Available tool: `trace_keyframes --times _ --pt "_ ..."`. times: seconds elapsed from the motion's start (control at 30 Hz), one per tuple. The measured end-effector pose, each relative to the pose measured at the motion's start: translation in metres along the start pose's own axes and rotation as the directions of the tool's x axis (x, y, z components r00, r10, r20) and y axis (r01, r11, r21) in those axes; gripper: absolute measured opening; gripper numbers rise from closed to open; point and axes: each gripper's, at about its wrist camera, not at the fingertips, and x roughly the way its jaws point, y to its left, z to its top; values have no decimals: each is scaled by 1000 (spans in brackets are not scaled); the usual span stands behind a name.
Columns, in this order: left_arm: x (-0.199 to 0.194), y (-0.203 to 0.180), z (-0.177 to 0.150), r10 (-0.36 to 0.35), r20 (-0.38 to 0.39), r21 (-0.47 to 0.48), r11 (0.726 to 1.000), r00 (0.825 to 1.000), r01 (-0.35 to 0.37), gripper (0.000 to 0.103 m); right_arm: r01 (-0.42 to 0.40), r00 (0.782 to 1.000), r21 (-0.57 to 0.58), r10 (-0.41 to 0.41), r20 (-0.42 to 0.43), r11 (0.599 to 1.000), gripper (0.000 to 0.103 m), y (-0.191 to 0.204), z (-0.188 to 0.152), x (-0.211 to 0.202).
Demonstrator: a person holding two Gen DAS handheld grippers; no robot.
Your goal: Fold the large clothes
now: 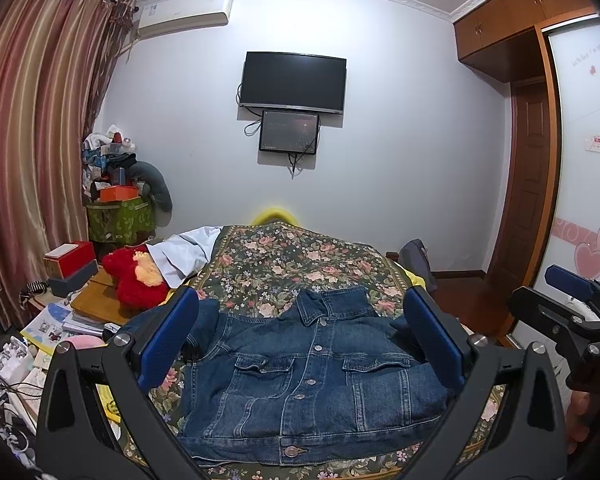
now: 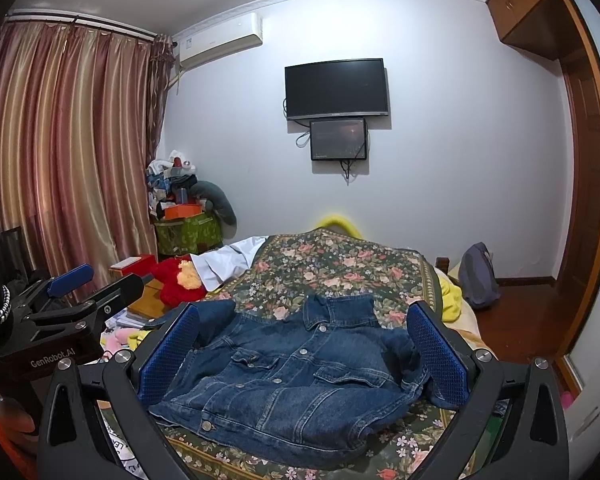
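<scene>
Item: denim jacket (image 1: 304, 380), dark blue, adult cut. Location: lay front-up on the floral bedspread (image 1: 300, 256), at the near end of the bed, collar pointing toward the far wall.

Progress: judged partly folded. Both sleeves appeared tucked in or under, so the body showed as a compact block with no arm trailing out across the bed. The lengthwise fold, hem up to collar, was not yet made; hem band and collar lay at opposite ends. Final squaring also remained.

Condition: placket buttoned, metal buttons in a row down the centre; two flapped chest pockets; collar turned down. Cloth looked thick and stiff, with bulky rolls along both side edges, the right edge more rumpled in the right wrist view.

Left gripper (image 1: 300, 344): fingers spread wide, holding nothing, poised above the jacket with a blue pad showing to either side of it.

Right gripper (image 2: 304, 356): likewise spread and empty, above the jacket.
</scene>
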Motion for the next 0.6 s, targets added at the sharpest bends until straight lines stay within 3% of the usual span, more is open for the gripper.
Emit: trace_keyframes --times 0.6 --pt "-4 0 2 8 8 4 1000 1000 -8 103 -10 1000 -3 10 12 1000 103 3 -3 3"
